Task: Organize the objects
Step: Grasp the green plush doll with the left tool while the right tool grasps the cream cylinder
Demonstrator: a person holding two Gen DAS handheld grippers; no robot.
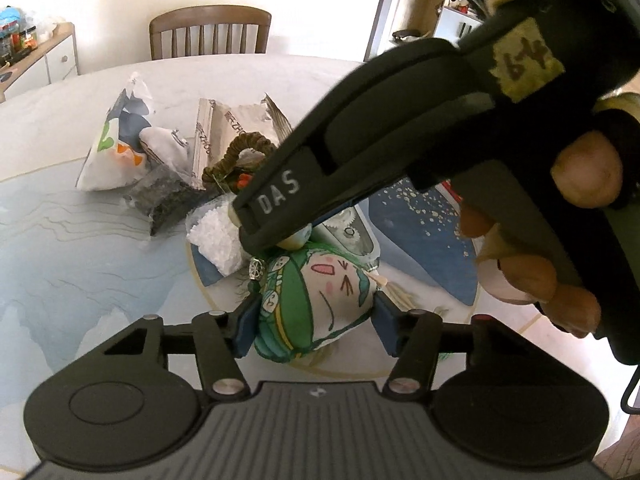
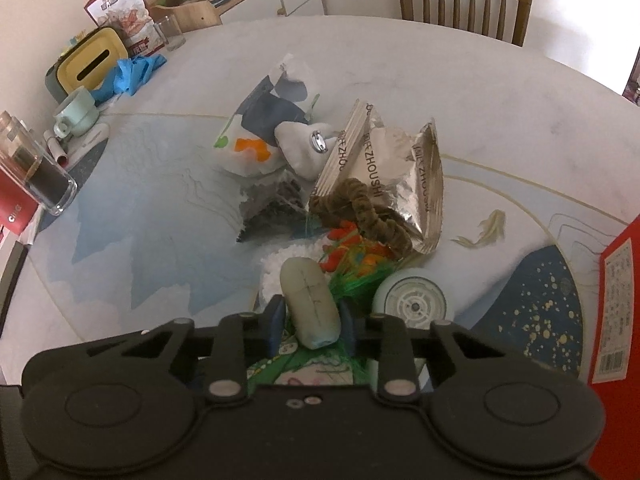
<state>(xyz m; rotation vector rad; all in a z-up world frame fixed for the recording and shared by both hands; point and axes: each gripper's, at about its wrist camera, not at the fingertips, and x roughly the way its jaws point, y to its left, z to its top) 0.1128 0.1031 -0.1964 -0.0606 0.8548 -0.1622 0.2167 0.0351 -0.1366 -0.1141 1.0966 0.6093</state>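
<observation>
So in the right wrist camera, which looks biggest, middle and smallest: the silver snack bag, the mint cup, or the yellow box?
1. Silver snack bag, clearly largest.
2. Yellow box.
3. Mint cup, smallest.
The box and cup sit at the far edge, where the fisheye shrinks things, so their true sizes against the bag are unsure.

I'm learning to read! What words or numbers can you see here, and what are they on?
"DAS": on the black right tool.
"44", upside down: on the tape patch on that tool.
"ZHOUSHI": on the silver foil bag.
Red box: label print too small to read.
Red-and-white packet: print blurred.
</observation>
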